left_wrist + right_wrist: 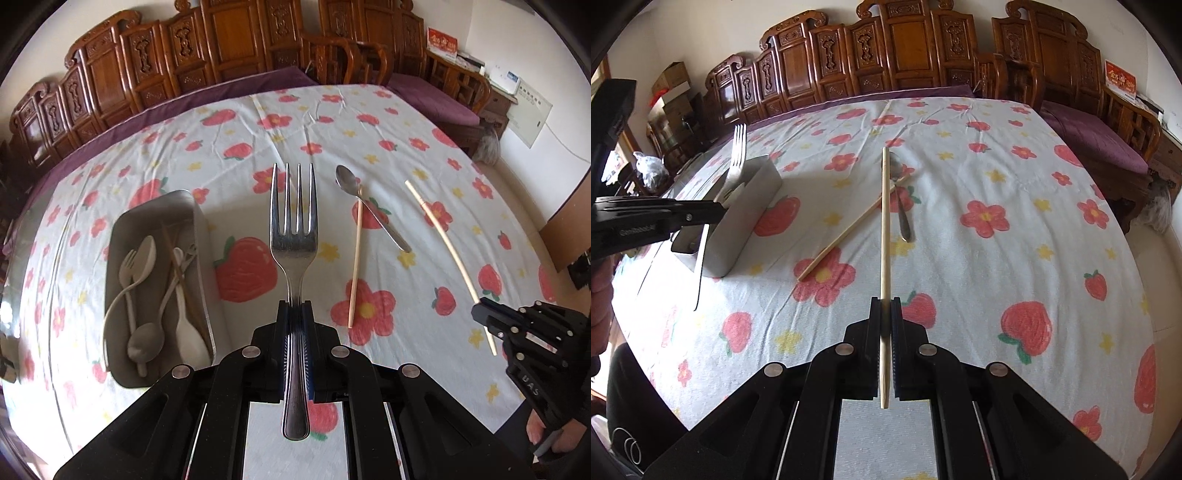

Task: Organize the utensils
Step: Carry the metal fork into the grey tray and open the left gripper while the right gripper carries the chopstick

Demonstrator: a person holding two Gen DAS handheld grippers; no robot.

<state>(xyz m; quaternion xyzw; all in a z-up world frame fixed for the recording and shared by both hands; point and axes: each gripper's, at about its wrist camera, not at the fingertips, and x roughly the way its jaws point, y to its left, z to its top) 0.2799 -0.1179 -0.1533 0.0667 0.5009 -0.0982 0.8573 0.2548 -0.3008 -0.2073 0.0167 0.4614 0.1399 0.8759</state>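
Note:
My left gripper [295, 308] is shut on the handle of a metal fork [293, 221], held above the table with its tines pointing away. To its left stands a grey tray [123, 229] that holds several pale spoons, a fork and chopsticks. My right gripper [885, 304] is shut on a wooden chopstick [884, 221]. A second chopstick [846, 232] lies on the cloth, crossing a metal spoon [904, 218]. From the left wrist view, the spoon [345, 179] and the loose chopstick [355, 266] lie right of the fork, and the right gripper [480, 310] grips its chopstick [447, 240].
A white tablecloth [997, 258] printed with strawberries and flowers covers the table. Carved wooden chairs [905, 48] line the far edge, and a purple-cushioned bench [1097, 140] stands at the right. The left gripper [716, 212] with its fork [738, 147] hangs beside the tray [750, 214].

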